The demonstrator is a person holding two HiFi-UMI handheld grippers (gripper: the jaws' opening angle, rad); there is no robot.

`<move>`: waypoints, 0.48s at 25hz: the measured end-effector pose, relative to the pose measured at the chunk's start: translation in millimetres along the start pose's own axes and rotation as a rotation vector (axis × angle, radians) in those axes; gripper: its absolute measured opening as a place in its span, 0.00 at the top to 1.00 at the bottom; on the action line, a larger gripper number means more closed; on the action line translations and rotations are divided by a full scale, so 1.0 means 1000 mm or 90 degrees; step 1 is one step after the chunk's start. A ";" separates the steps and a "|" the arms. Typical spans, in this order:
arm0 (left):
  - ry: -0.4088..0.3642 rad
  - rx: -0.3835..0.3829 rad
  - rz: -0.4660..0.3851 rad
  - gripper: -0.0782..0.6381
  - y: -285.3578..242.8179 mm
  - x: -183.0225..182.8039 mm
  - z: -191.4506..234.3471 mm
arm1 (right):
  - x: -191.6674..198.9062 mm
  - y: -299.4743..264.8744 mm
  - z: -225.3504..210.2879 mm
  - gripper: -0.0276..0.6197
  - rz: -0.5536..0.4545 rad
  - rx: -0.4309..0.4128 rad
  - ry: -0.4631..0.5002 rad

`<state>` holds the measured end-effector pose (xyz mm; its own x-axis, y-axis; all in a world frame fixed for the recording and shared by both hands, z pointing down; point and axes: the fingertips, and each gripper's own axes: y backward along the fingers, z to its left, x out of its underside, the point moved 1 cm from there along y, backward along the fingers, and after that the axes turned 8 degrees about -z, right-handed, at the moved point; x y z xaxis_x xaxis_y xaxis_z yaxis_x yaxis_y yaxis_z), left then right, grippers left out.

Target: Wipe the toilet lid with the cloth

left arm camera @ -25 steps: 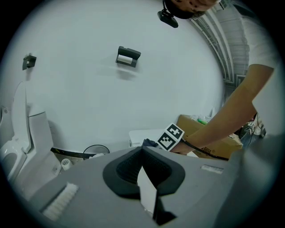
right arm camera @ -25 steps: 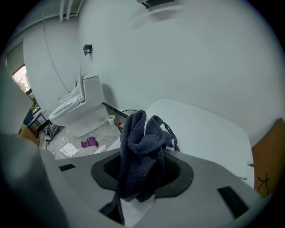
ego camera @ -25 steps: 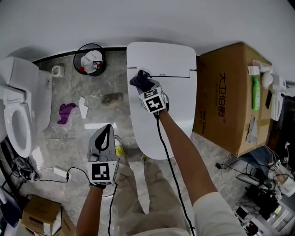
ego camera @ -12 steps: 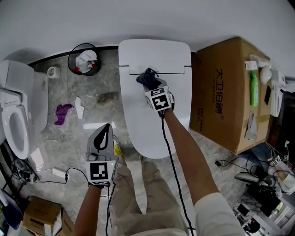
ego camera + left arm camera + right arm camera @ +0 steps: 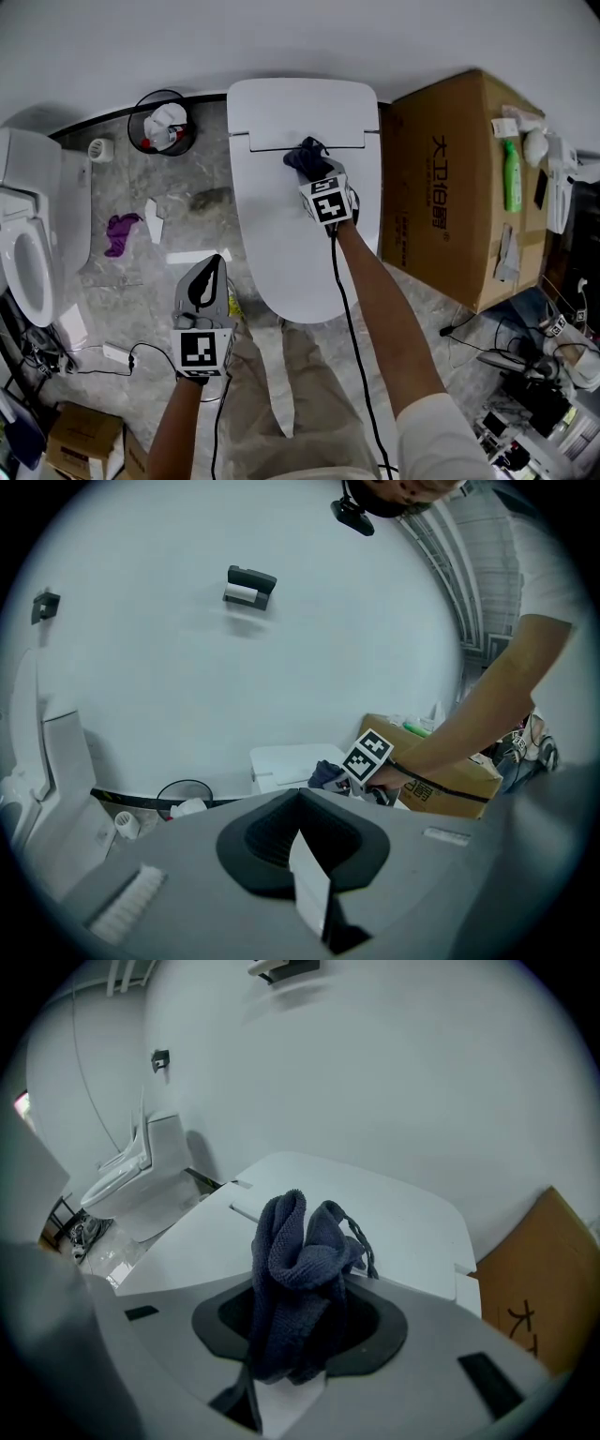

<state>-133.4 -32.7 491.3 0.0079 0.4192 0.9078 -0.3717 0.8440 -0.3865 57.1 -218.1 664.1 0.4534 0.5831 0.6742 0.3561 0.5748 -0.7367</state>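
Cloth (image 5: 305,157), dark blue and bunched, sat clamped in your right gripper (image 5: 312,176). The right gripper view showed folds sticking up out of the jaws, which were closed on it. You held that wad at the far end of the toilet lid (image 5: 291,248), right at the hinge seam and slightly right of the lid's centre line. It looked pressed on or just over the surface; contact wasn't clear.

Key relation: the lid's long axis ran from that hinge seam back toward your body, so nearly all of the bare white lid lay on your side of the cloth, behind the gripper. The likely next stroke was a pull along that axis, with sideways passes for the left half.

Your right arm reached over the lid and was the only one near it. Your left gripper (image 5: 216,269) hung off the lid's left edge near the front rim, over the floor, jaws together on nothing, idle.

A cardboard box (image 5: 450,178) stood tight against the lid's right side, so there was little room to swing wide there.
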 end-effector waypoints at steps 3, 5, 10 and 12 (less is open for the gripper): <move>-0.005 0.003 0.004 0.89 -0.001 0.002 -0.002 | 0.006 0.004 -0.012 0.71 -0.004 0.015 -0.007; -0.006 0.002 0.005 0.89 0.000 0.004 -0.003 | 0.011 0.009 -0.021 0.71 -0.003 0.026 -0.010; -0.008 0.009 0.014 0.89 -0.003 0.010 -0.009 | 0.026 0.018 -0.041 0.71 0.006 0.059 -0.025; -0.010 0.014 0.013 0.89 -0.007 0.009 -0.012 | 0.029 0.020 -0.048 0.71 0.006 0.068 -0.029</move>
<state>-119.7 -30.8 500.2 -0.0153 0.4310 0.9022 -0.3914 0.8277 -0.4021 116.1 -217.5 666.3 0.4177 0.6124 0.6712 0.2618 0.6263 -0.7343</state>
